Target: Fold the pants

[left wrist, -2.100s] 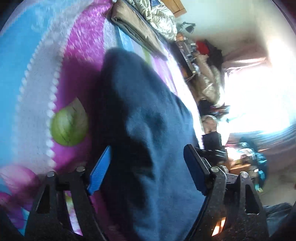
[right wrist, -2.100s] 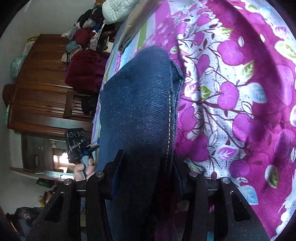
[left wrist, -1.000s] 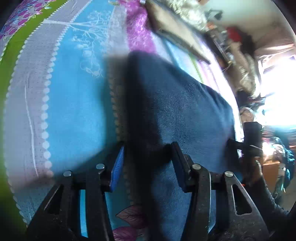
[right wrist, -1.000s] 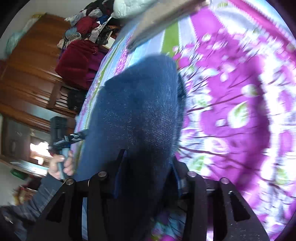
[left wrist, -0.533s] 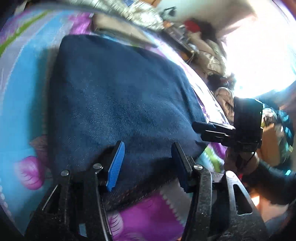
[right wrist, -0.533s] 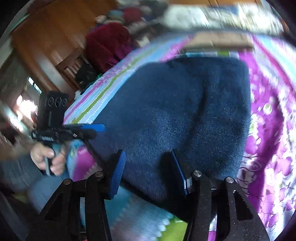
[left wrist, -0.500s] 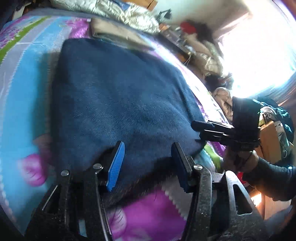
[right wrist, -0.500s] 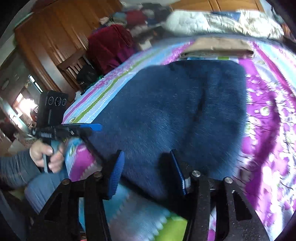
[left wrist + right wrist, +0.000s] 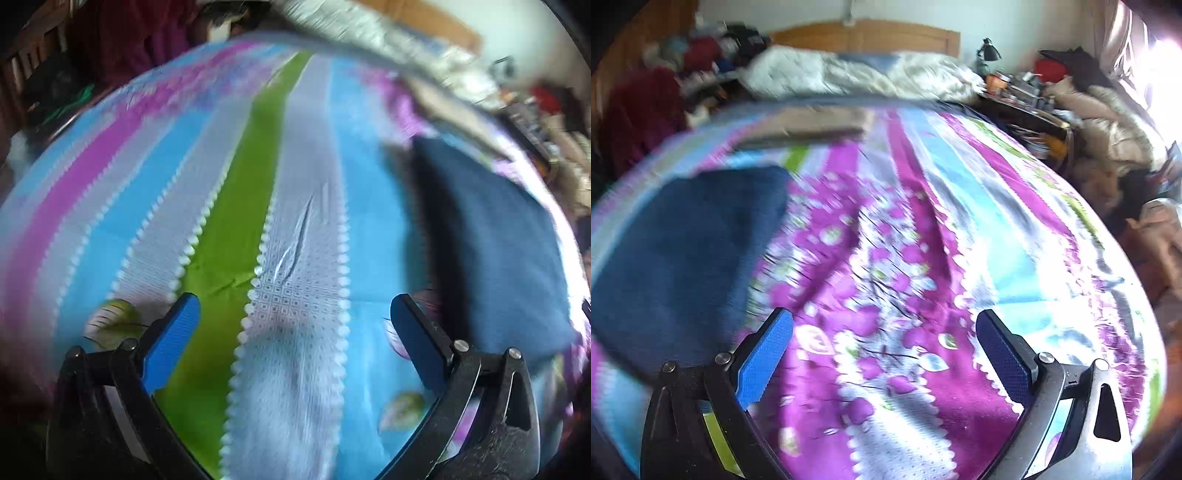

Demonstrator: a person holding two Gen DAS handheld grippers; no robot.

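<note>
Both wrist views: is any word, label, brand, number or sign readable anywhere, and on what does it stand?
None readable.
Folded jeans: no visible label or tag.
Bedsheet: printed stripes and flowers only, no lettering.
Cluttered bedside table: items too small and blurred to read.
Left gripper and right gripper: open, no markings visible.

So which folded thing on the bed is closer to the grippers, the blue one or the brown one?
The blue one. The folded dark blue pants lie just left of the right gripper, while the flat brown folded cloth sits farther up the bed, near the white quilt.
</note>
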